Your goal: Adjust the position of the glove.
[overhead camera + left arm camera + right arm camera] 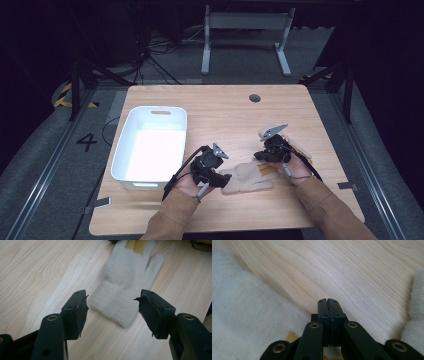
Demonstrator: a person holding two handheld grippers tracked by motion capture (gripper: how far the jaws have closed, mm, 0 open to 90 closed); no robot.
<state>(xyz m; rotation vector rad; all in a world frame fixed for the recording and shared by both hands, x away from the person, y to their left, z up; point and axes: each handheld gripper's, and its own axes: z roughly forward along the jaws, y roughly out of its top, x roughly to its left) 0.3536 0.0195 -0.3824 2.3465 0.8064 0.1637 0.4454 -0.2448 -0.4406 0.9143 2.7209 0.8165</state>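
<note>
Glove (250, 177) is lying flat on the desk (225, 115), toward the near edge and a bit right of middle, cuff end pointing at the left gripper (226, 178). It's a pale knit one with a tan strip on it up by the finger end.

Left gripper sits right at the cuff, jaws spread wide. In the left gripper view the cuff (117, 310) lies on the wood just ahead of the gap between the two pads (81, 308), not touching either one as far as I can see.

Right gripper (264, 156) is at the other end of the glove, over the finger side. Its jaws are pressed together, and in the right gripper view there's nothing between the tips, just bare wood in front, with pale fabric (244, 322) off to both sides. Can't tell if it's pressing down on the glove underneath.

White bin (131, 172) sits by the left edge, well apart from the glove.
</note>
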